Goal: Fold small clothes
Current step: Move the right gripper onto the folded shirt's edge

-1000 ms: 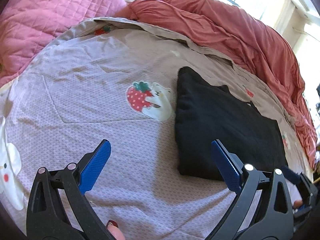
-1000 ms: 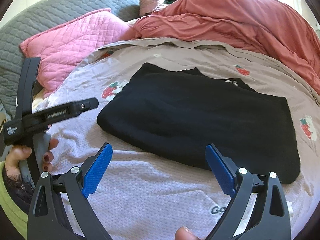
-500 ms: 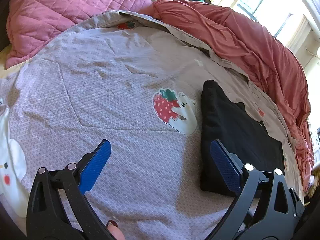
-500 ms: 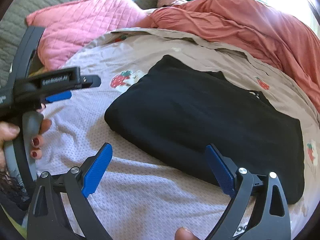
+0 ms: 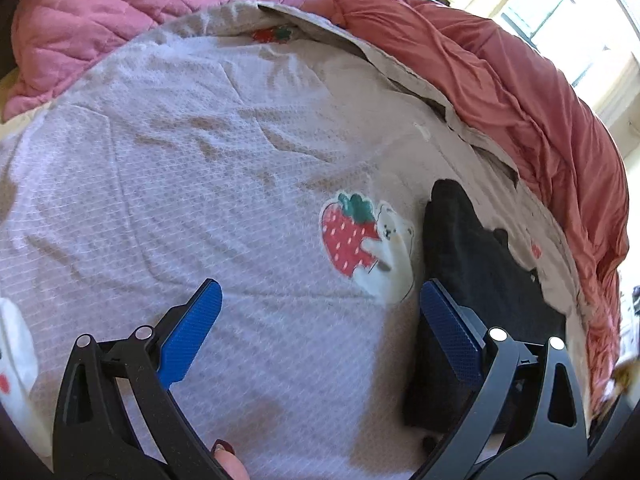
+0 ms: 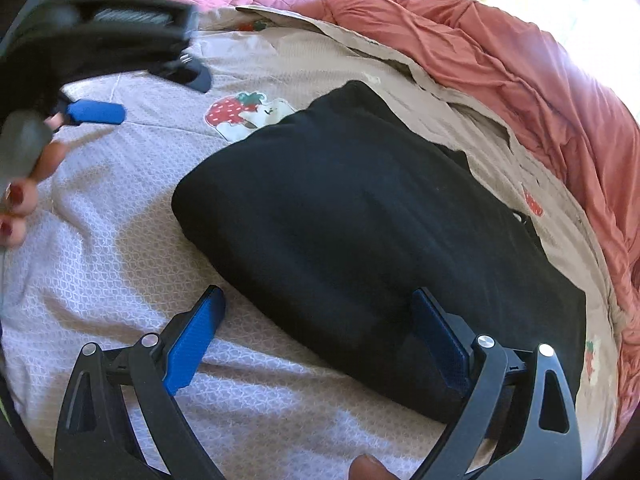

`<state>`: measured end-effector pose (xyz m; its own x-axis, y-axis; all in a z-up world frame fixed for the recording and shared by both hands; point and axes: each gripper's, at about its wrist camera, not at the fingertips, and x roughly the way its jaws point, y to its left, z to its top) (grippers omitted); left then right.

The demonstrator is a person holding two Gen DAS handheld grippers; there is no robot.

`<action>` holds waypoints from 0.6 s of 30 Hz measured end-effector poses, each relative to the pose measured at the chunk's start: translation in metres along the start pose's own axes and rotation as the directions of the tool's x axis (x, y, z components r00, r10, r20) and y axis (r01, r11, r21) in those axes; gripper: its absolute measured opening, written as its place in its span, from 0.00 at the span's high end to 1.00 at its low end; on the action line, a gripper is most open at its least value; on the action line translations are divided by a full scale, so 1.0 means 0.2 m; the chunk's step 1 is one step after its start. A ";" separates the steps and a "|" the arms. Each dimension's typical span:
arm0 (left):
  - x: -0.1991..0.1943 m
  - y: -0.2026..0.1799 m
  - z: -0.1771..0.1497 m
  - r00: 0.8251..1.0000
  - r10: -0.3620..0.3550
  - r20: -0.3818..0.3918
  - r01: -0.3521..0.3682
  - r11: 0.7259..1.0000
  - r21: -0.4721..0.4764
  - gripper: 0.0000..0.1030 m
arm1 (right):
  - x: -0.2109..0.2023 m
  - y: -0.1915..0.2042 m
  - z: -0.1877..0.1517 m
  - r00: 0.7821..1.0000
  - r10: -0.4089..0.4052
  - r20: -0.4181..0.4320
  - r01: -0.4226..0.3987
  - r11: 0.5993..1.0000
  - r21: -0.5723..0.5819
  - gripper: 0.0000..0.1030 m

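Lying folded on the bed (image 6: 100, 280): black garment (image 6: 360, 220), resting on pale textured sheet (image 5: 200, 160) beside strawberry-bear print (image 5: 364, 244). Bunching along far edge: coral duvet (image 5: 520, 92); pink quilted pillow (image 5: 140, 8) behind. Hovering empty, jaws spread wide: left gripper (image 5: 320, 316), right gripper (image 6: 316, 320).

A pale lilac bedsheet (image 5: 192, 184) with a fine woven texture covers the bed, lightly creased. A strawberry-and-bear patch (image 5: 366, 246) sits near the middle of the sheet, and a second strawberry print (image 5: 272, 34) lies near its far edge. A pink quilted pillow (image 5: 132, 12) rests at the far left corner. A rumpled salmon-red duvet (image 5: 536, 104) is bunched along the sheet's far and right edges. Bright windows (image 5: 560, 12) show beyond the duvet.
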<state>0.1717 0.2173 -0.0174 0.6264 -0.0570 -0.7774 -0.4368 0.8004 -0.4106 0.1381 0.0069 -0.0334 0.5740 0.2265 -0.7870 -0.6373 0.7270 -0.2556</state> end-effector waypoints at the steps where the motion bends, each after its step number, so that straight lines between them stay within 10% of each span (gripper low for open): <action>1: 0.01 -0.02 0.02 1.000 -0.002 -0.004 0.002 1.000 0.000 0.10 | 0.00 0.00 0.00 1.000 -0.004 0.006 0.004 1.000 -0.008 0.09; 7: 0.17 -0.19 0.16 0.992 -0.102 -0.079 0.102 0.995 -0.001 0.13 | 0.00 0.01 0.00 0.999 -0.021 0.039 0.023 0.999 -0.041 0.09; 12: 0.35 -0.26 0.18 0.952 -0.254 -0.171 0.250 0.967 -0.043 0.30 | -0.01 -0.01 -0.02 0.999 -0.011 0.053 0.012 1.000 -0.027 0.09; 18: 0.44 -0.31 0.15 0.939 -0.241 -0.245 0.267 0.961 0.077 0.37 | 0.02 0.03 -0.01 0.995 -0.051 0.087 0.056 0.997 -0.060 0.09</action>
<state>0.2735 0.1817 -0.0460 0.5353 -0.3927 -0.7478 -0.2026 0.7998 -0.5650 0.1356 0.0114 -0.0388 0.6484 0.2446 -0.7210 -0.6335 0.6985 -0.3327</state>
